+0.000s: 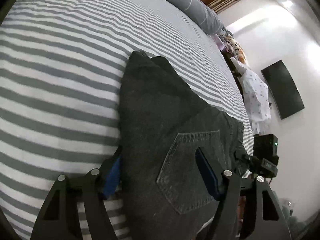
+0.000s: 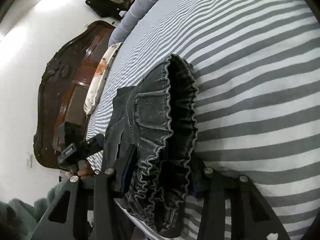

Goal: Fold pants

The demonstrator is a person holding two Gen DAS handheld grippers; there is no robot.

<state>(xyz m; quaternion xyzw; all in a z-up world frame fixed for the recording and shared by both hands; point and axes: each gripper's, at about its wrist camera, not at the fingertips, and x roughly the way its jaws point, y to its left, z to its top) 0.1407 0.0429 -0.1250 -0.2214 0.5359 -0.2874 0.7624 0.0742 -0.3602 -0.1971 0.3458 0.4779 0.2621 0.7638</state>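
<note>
Dark grey denim pants [image 1: 160, 110] lie on a grey-and-white striped bed sheet [image 1: 60, 80]. In the left wrist view my left gripper [image 1: 160, 160] is open, its blue-padded fingers straddling the fabric by the back pocket [image 1: 190, 170]. In the right wrist view the ruffled elastic waistband [image 2: 170, 120] bunches between the fingers of my right gripper [image 2: 160, 166], which stands open around it. The right gripper also shows in the left wrist view [image 1: 264, 160], and the left gripper in the right wrist view [image 2: 80, 148].
A rolled grey blanket [image 1: 190, 2] lies along the far edge of the bed. A dark wooden headboard [image 2: 66, 92] and a patterned pillow [image 2: 102, 74] sit at the bed's end. A wall-mounted TV [image 1: 284, 90] and hanging clothes [image 1: 256, 94] are beyond the bed.
</note>
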